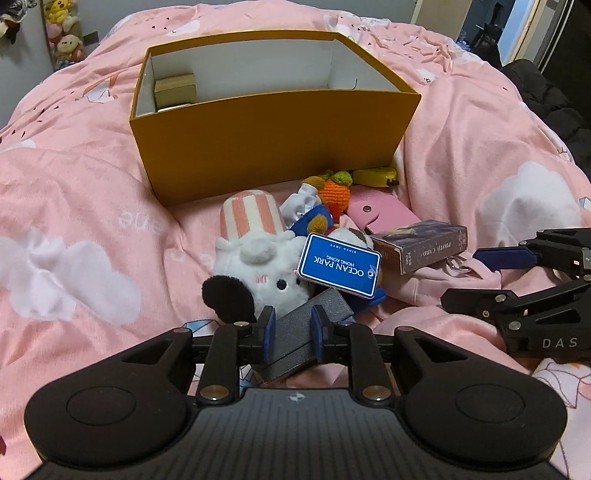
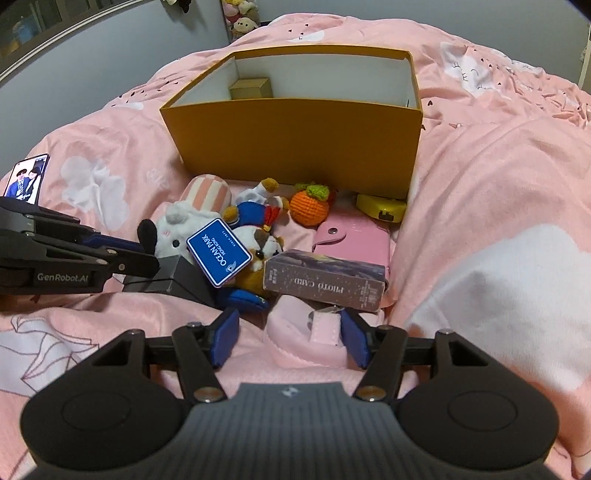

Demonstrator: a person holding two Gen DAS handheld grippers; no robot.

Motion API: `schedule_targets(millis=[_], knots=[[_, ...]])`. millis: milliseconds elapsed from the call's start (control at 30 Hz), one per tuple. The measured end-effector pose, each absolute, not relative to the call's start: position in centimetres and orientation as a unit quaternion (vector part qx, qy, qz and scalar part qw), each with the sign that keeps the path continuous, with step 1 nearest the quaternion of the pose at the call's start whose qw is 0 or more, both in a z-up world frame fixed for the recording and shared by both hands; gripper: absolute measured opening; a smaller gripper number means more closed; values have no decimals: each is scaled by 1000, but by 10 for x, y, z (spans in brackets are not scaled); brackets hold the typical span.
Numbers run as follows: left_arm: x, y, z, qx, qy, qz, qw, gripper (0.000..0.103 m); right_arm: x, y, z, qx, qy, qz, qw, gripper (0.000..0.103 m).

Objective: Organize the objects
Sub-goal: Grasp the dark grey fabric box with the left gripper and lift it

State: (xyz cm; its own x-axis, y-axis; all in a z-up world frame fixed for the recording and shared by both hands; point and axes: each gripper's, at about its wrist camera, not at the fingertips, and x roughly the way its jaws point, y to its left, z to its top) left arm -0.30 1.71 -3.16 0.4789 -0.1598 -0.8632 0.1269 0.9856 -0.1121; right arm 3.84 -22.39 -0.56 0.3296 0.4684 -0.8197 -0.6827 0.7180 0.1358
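An open orange box (image 1: 273,136) stands on the pink bed, with a small tan box (image 1: 175,90) inside at its left. In front lies a pile: a white plush with a striped hat (image 1: 255,254), a blue Ocean Park tag (image 1: 340,266), a crocheted orange (image 1: 334,190), a pink case (image 1: 380,210), a photo card box (image 1: 421,247), a yellow tape measure (image 1: 376,175). My left gripper (image 1: 293,334) is shut on a grey box (image 1: 299,339). My right gripper (image 2: 290,338) is open around a pink pouch (image 2: 306,339).
A pink duvet (image 1: 74,206) covers the bed in soft folds. A phone (image 2: 27,179) lies at the left in the right wrist view. Plush toys (image 1: 64,33) hang on the wall behind. A dark garment (image 1: 546,99) lies at the right.
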Motion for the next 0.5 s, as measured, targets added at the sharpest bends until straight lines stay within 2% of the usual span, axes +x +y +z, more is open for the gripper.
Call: schedule_targets(millis=[233,367,500], knots=[[-3,34,-25,-49,484,-73,871,32,44,-222,-1,-100,458,361,806,63],[-4,41,-19,-51,481,-76,872,32,45,-210,5,-112,448,364,809,60],[-11,36,-18,-16,485,-135,864,53,44,-207,6,-122,446,364,809,60]])
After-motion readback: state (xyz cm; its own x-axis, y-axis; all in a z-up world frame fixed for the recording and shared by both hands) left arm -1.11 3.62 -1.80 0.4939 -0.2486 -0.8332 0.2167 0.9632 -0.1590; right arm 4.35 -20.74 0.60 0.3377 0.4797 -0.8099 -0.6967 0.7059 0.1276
